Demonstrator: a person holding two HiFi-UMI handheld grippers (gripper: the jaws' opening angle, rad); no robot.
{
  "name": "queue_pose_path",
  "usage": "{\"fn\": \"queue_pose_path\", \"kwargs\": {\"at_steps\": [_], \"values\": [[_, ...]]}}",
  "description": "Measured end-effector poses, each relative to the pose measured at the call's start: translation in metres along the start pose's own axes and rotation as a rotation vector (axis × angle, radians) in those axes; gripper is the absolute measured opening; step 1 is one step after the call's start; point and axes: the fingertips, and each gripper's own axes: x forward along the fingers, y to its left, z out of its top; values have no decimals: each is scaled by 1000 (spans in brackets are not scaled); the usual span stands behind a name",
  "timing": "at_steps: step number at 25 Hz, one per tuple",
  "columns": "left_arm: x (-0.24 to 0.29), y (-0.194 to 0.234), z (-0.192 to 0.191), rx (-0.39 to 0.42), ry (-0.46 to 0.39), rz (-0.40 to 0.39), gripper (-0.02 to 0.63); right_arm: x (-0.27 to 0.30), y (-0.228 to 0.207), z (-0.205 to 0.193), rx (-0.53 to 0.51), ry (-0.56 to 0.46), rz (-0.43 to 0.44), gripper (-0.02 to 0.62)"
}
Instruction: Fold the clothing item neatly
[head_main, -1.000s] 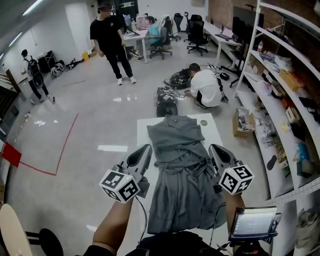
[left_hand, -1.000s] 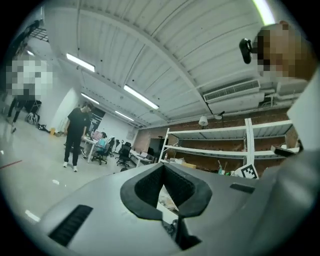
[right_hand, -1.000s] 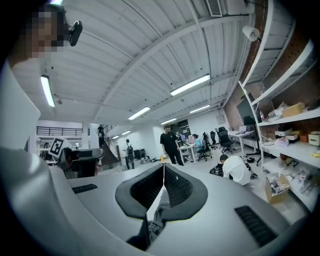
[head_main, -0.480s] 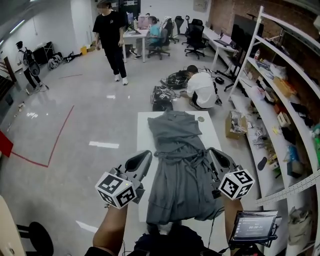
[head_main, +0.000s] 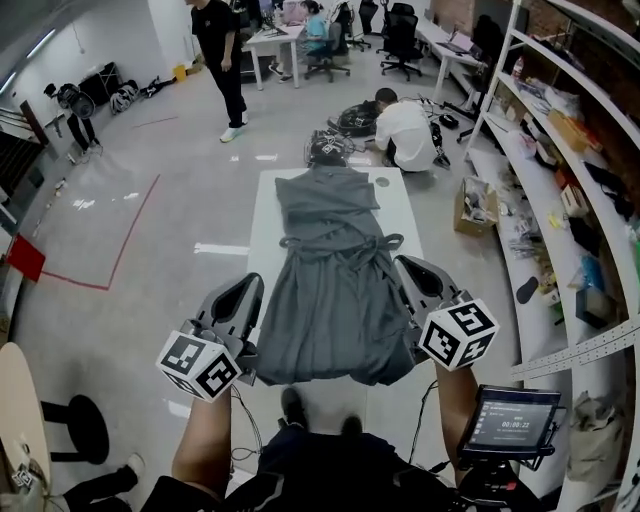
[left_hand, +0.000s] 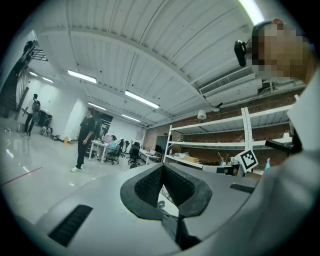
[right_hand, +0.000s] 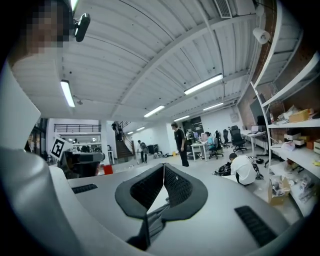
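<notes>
A grey robe-like garment with a tied belt lies stretched lengthwise on the white table, collar at the far end. Its hem reaches the near table edge. My left gripper is at the skirt's left edge and my right gripper at its right edge. In the left gripper view the left gripper has its jaws shut, and a dark fold of the garment runs down from the pinch. The right gripper looks the same in the right gripper view, pinching grey garment cloth.
Loaded shelves line the right side. A person in white crouches beyond the table among bags. Another person stands further back. A small screen on a stand is near right; a round stool is near left.
Both grippers have drawn back toward me, dragging the garment down the table so its hem now reaches the near edge. The standing person has moved further away.
</notes>
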Motion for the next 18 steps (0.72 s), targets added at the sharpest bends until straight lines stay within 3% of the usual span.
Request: {"fn": "queue_pose_path", "kwargs": {"at_steps": [4, 6, 8, 12, 13, 15, 18], "values": [[-18, -26, -16, 2, 34, 59, 0, -32, -14, -14, 37, 8, 6, 9], [-33, -22, -34, 43, 83, 101, 0, -44, -14, -25, 40, 15, 9, 9], [-51, -14, -70, 71, 170, 125, 1, -60, -10, -48, 59, 48, 23, 9], [-79, 3, -164, 10, 307, 79, 3, -90, -19, -109, 143, 146, 51, 18], [-85, 14, -189, -14, 338, 76, 20, -92, -22, -129, 167, 173, 54, 48], [-99, 32, -246, -93, 416, 56, 180, -99, -27, -179, 202, 248, 52, 141], [-129, 49, -330, -142, 553, 48, 249, -130, -35, -268, 243, 394, 25, 211]]}}
